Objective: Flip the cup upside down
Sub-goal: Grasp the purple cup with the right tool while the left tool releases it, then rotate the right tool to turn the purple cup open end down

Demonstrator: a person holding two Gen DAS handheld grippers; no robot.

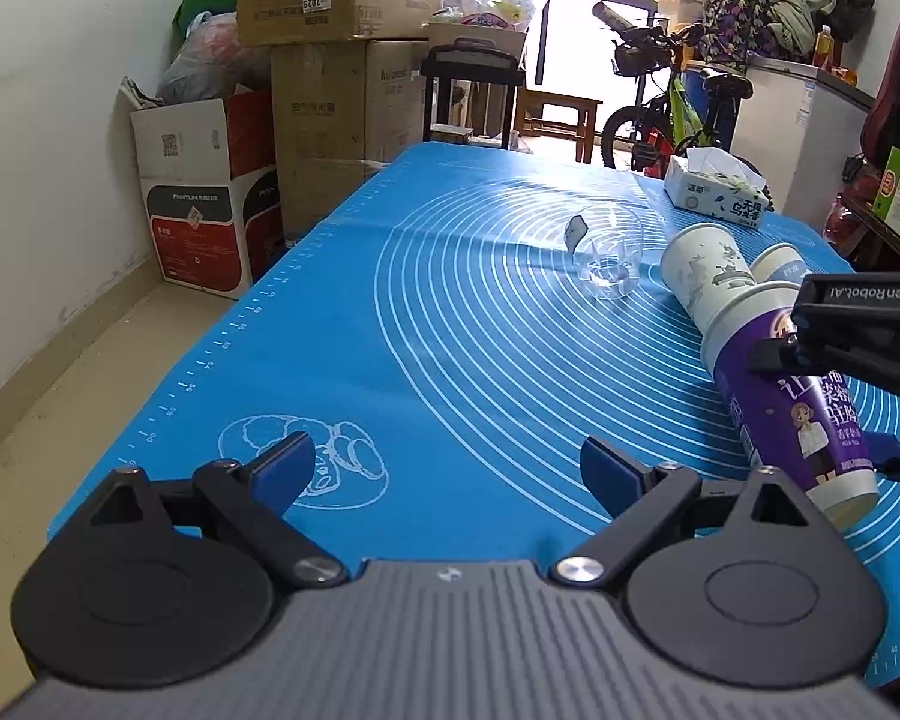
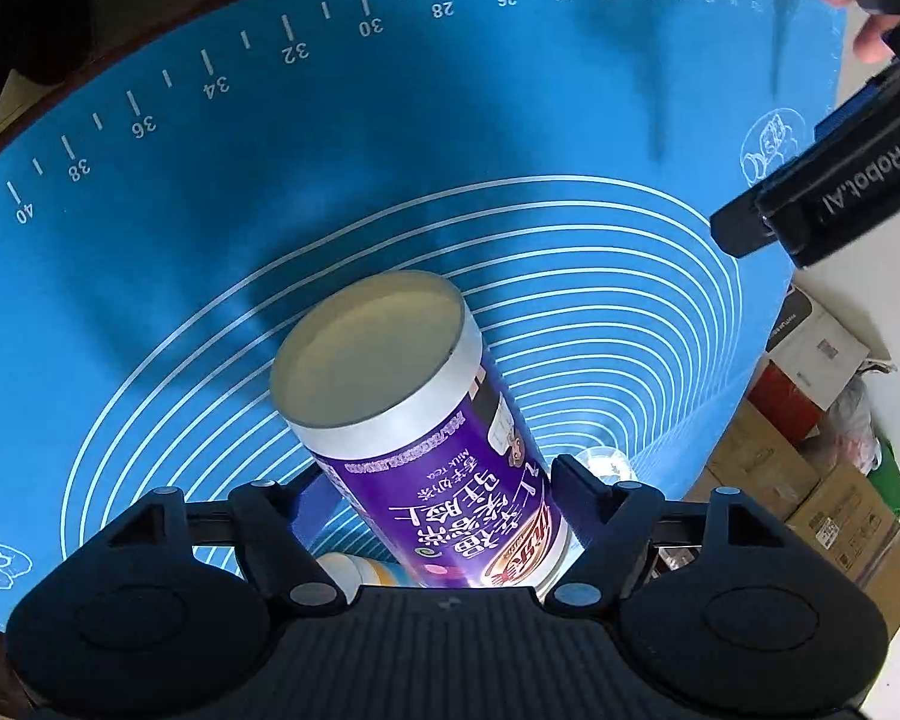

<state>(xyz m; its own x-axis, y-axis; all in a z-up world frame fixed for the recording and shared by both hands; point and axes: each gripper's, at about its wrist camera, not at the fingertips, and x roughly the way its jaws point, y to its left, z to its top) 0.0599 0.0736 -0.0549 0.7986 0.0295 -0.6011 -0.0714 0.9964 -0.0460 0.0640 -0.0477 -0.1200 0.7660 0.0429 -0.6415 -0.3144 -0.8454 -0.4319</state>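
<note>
A purple milk-tea paper cup (image 1: 792, 420) (image 2: 426, 438) is tilted over the blue mat (image 1: 426, 312), its white base end pointing toward me in the left wrist view. My right gripper (image 2: 444, 498) is shut on the purple cup, one finger on each side of its body; it also shows in the left wrist view (image 1: 858, 384) at the right edge. My left gripper (image 1: 450, 474) is open and empty, low over the near part of the mat.
A white patterned paper cup (image 1: 705, 270) lies beside the purple one, another white cup (image 1: 783, 264) behind it. A clear plastic cup (image 1: 609, 252) lies mid-mat. A tissue box (image 1: 717, 189) sits at the far right. Cardboard boxes (image 1: 330, 90) stand beyond the left edge.
</note>
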